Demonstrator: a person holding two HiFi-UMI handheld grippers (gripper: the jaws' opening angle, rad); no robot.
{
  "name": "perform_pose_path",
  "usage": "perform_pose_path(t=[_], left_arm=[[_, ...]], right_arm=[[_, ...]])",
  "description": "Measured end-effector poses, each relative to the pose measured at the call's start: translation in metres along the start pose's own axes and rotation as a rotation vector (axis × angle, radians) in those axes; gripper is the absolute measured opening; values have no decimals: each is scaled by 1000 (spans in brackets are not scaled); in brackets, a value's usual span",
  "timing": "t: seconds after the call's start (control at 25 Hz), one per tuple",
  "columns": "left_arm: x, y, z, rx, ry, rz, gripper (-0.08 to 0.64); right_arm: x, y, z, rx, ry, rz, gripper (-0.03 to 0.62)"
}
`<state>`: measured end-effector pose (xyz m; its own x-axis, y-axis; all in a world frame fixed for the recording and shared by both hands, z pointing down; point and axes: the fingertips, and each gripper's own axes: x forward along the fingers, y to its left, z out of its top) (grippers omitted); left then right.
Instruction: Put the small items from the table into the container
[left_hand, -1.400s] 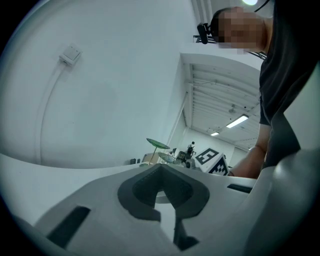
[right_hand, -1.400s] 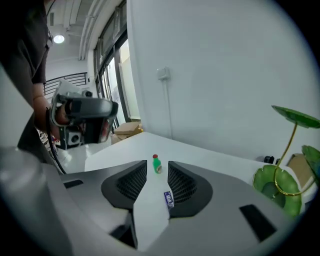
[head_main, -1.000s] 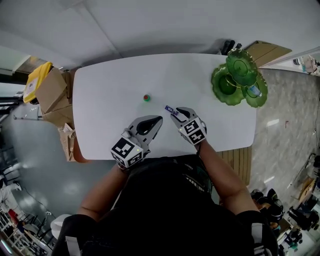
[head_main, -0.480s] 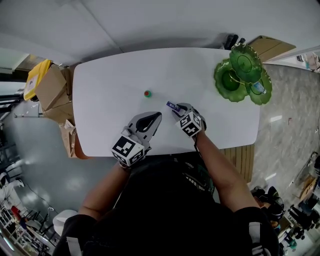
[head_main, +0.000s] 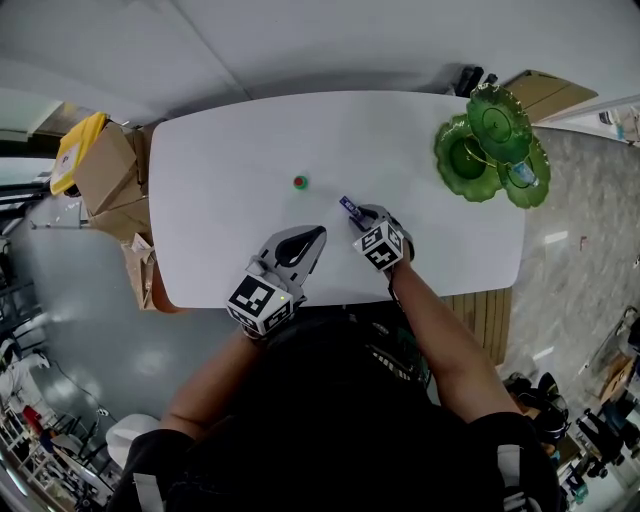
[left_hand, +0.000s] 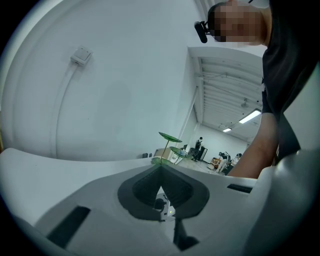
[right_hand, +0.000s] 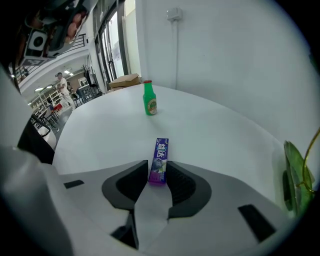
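Down onto the table (head_main: 220, 160) had come the right gripper (right_hand: 158, 170), its jaws closing around the near end of the purple gum pack (right_hand: 161, 157). That pack lay flat, well apart from the green tiered dish (head_main: 490, 150). Farther still from the green tiered dish stood a small green bottle (right_hand: 149, 100). The left gripper (left_hand: 161, 167) hovered with its jaws pressed together, empty.
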<state>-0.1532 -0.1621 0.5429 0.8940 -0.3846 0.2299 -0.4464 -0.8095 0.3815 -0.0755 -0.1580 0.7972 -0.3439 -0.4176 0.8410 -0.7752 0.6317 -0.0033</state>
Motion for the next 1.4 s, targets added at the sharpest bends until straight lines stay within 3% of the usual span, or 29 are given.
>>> perform_pose_path(t=[0.28, 0.44, 0.68, 1.08, 1.4], left_arm=[[-7, -3, 3, -3, -11, 5, 6], [-16, -7, 6, 1, -23, 11, 6], [-24, -13, 13, 23, -45, 1, 6], [-41, -43, 44, 85, -116, -41, 6], [-43, -52, 45, 81, -120, -83, 6]], right_arm=[[-1, 3, 0, -16, 32, -4, 100], [-13, 1, 4, 27, -1, -27, 98], [-64, -5, 48, 90, -165, -81, 98], [-219, 26, 137, 133, -489, -127, 98], [-258, 38, 138, 152, -528, -175, 98]])
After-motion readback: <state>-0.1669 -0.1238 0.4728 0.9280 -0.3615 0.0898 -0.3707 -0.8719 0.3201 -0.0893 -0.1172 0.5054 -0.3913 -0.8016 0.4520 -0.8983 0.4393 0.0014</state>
